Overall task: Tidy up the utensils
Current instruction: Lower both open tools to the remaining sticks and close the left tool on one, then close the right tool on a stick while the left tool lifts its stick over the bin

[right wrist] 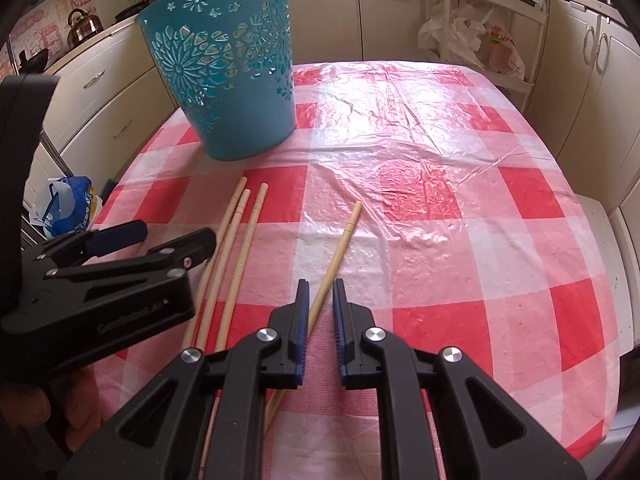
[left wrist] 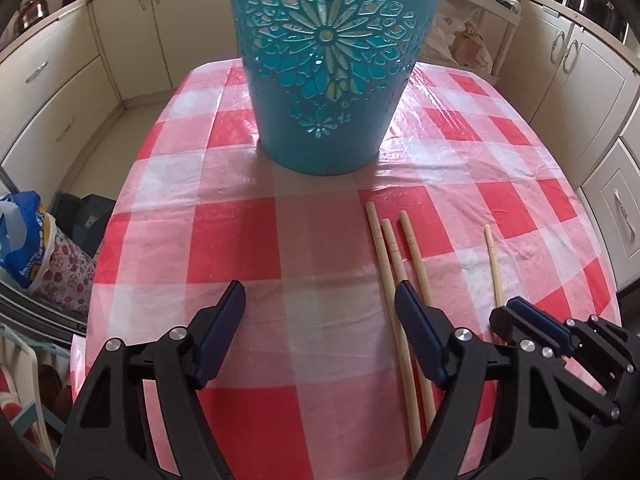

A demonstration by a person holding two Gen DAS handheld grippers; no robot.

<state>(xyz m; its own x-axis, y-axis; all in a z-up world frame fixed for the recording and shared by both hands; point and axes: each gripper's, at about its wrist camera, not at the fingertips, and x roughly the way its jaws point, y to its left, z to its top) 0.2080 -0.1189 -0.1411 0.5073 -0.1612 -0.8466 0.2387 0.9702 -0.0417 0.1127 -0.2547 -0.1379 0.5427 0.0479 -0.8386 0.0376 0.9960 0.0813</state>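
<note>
A tall teal cut-out holder (left wrist: 328,64) stands upright at the far side of the checked table; it also shows in the right wrist view (right wrist: 228,68). Three wooden chopsticks (left wrist: 390,264) lie side by side, with a fourth chopstick (left wrist: 493,264) apart to their right. My left gripper (left wrist: 320,292) is open and empty, its right finger over the three chopsticks (right wrist: 236,248). My right gripper (right wrist: 321,284) hovers over the single chopstick (right wrist: 340,240), jaws a narrow gap apart, holding nothing. It shows in the left wrist view (left wrist: 520,312).
The table has a red and white checked cloth (right wrist: 440,200) under clear plastic. Cream kitchen cabinets (left wrist: 60,80) surround it. Bags (left wrist: 36,248) sit on the floor to the left, and a rack with plastic bags (right wrist: 472,36) stands behind the table.
</note>
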